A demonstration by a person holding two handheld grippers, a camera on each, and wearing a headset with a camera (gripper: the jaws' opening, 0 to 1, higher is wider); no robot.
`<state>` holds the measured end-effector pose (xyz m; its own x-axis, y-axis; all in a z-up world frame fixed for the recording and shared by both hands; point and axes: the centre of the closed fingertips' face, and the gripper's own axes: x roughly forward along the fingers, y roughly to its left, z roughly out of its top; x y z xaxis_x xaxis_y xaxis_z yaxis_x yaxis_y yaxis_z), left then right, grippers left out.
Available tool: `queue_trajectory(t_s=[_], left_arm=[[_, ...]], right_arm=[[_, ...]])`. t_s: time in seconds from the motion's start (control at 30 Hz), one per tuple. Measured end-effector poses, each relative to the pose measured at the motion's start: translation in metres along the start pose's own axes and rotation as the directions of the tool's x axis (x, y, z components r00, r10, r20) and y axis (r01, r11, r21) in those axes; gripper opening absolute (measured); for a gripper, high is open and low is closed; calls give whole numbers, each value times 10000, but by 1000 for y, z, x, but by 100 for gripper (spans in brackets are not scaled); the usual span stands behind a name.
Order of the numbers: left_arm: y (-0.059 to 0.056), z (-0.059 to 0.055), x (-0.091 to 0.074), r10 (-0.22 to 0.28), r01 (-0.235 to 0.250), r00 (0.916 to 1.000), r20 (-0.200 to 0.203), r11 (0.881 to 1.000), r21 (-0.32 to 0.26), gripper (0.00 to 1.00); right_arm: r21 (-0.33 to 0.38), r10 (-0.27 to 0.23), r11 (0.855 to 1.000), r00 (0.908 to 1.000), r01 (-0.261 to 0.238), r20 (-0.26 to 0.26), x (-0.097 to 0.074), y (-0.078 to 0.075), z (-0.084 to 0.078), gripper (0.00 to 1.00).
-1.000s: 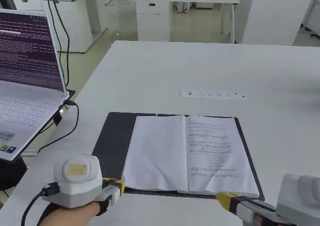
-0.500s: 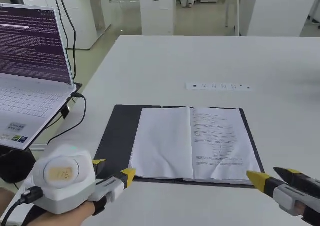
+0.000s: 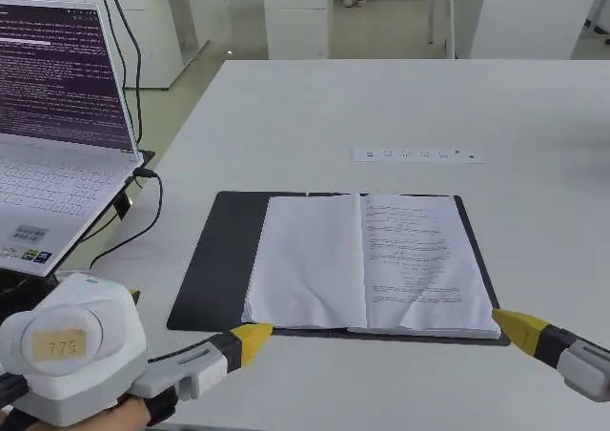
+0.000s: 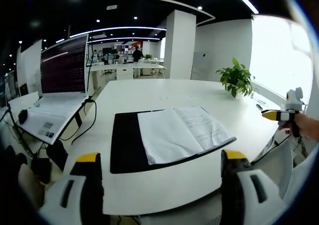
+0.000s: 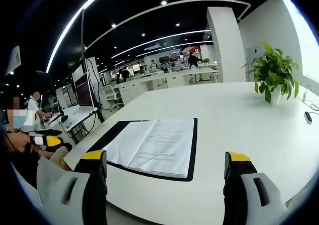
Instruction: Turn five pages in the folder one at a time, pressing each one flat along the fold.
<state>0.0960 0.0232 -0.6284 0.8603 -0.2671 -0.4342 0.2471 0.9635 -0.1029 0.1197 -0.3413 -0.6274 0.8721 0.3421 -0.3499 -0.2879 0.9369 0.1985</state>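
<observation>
Big white table (image 3: 381, 107), laptop (image 3: 57, 164) off to my left. The folder (image 3: 221, 259) lies open mid-table, pages (image 3: 305, 259) spread flat. My left tongs (image 4: 160, 156) and right tongs (image 5: 164, 156) hover near its front edge, jaws wide apart, empty.

Open-plan office. Big white surface (image 3: 315, 116), with a laptop (image 3: 57, 135) to its left and a power strip (image 3: 416, 154) lying on it. White cabinets (image 3: 295, 21) beyond. White pillar (image 4: 180, 41), potted plant (image 4: 235, 78) by a bright window (image 4: 279, 51). Dark ceiling (image 4: 99, 6) with LED strips (image 5: 159, 39) and spots. More desks at the back.
</observation>
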Motion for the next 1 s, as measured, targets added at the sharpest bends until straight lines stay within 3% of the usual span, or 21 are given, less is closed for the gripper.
queue_trajectory(t_s=[0.1,0.27,0.53,0.67,0.77,1.0], left_arm=[[1,1,-3,6,-6,10000,-24,9999,129,99],[1,1,-3,26,-26,10000,-66,9999,129,99],[-9,2,18,-228,246,9992,-316,9980,581,99],[-23,0,39,-621,680,9959,-658,9934,918,91],[-37,1,55,-933,1007,9932,-702,9888,1099,92],[-71,-3,89,-1674,1837,9792,-1143,9713,1513,87]], right_arm=[[-40,-244,9997,9997,244,85,-4,-8,3,100],[-189,-246,9995,9997,246,-17,-5,-5,1,100],[-35,-136,9999,9998,136,-149,0,-3,-6,100],[10,-141,9999,9995,142,-275,2,-4,-12,99],[111,-145,9998,9998,147,-161,2,-6,-14,98],[302,-232,9993,9997,236,-124,1,-8,-17,95]])
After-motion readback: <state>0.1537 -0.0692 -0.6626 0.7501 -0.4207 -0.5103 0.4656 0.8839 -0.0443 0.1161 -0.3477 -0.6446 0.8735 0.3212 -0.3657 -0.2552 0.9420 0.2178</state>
